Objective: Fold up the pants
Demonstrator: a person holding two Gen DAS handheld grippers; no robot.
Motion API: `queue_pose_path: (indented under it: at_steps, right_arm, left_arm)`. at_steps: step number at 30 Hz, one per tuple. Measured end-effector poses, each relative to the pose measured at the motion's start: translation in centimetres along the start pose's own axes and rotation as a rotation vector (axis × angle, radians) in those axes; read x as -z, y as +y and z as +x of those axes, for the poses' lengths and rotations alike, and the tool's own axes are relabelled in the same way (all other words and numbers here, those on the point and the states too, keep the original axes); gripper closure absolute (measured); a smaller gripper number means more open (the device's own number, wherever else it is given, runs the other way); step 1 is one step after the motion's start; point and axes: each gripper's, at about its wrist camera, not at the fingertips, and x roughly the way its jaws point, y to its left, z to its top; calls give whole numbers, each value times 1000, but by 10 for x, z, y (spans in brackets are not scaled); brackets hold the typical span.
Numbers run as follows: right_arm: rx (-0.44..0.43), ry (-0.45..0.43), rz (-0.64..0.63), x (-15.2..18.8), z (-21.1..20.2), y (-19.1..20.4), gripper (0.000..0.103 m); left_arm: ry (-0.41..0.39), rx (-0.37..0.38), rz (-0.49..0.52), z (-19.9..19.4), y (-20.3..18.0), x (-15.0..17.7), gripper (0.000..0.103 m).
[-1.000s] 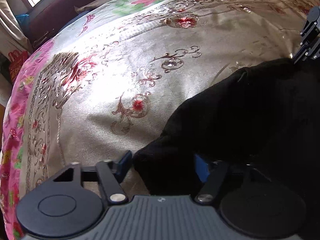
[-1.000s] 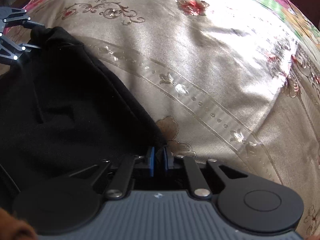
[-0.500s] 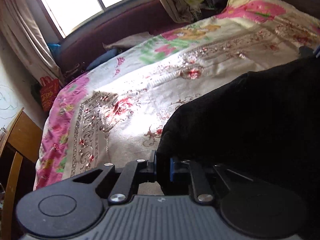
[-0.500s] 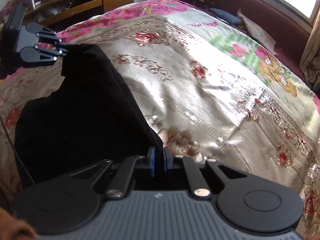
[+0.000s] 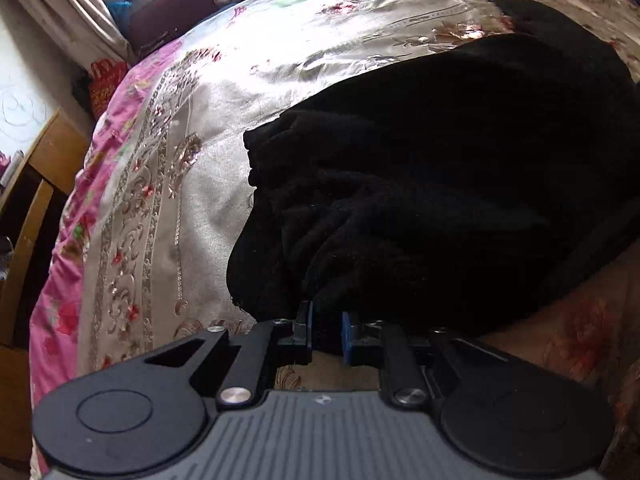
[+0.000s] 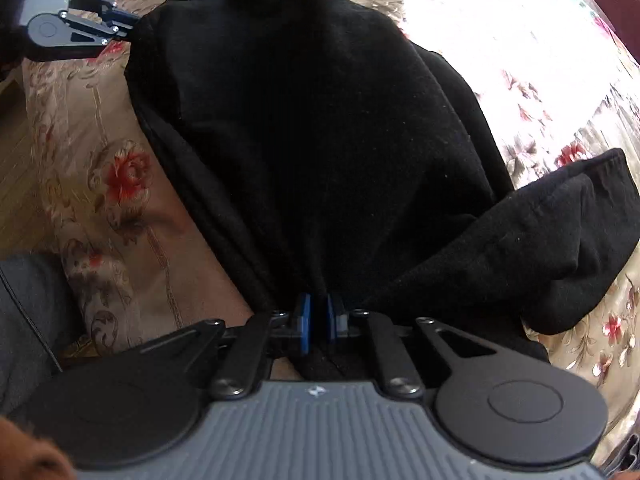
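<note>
Pants lie bunched on the bedspread, stretched between both tools; left tool pinches one gathered corner, right tool is clamped on the opposite corner, so the long axis runs tool to tool and neither is nearer. One loose leg end flops off the pants' far side from the left tool; likely needs laying flat first; beyond the pants, window curtain and wooden chair.

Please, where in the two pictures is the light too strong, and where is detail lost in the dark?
Left wrist view: glare washes out the satin bedspread near the window; the black pants show few folds. Right wrist view: the bedspread burns white at upper right; the pants are almost featureless black. Fisheye bends both.
</note>
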Motion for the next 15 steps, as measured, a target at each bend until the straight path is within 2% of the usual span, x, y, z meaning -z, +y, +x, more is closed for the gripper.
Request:
queue_pose_path:
  at_steps: [2,4,7,8,10,13,15]
  right_arm:
    - [-23,25,18,-4,-3,-3,89]
    - [-30,10,16,-9,-10,-3,89]
    - [-6,-30,-72,-18,-17,10,88]
    - [-6,-52,-102,-21,-18,17,82]
    - [-24,-87,-156,-27,-16,27,71]
    - [-27,-130,-227,-38,-10,46,70]
    - [-38,-189,-259,-48,-8,59,70]
  left_arm:
    - [-22,-24,37,-7,-5,0,65]
    - [-44,-53,51,-8,-5,1,60]
    - [-82,-96,80,-9,-7,2,50]
    - [-93,-91,87,-9,-7,3,46]
    - [-95,-63,100,-9,-8,5,43]
    - [-79,-1,115,-11,-9,9,43]
    - [-81,18,104,-16,-8,12,42]
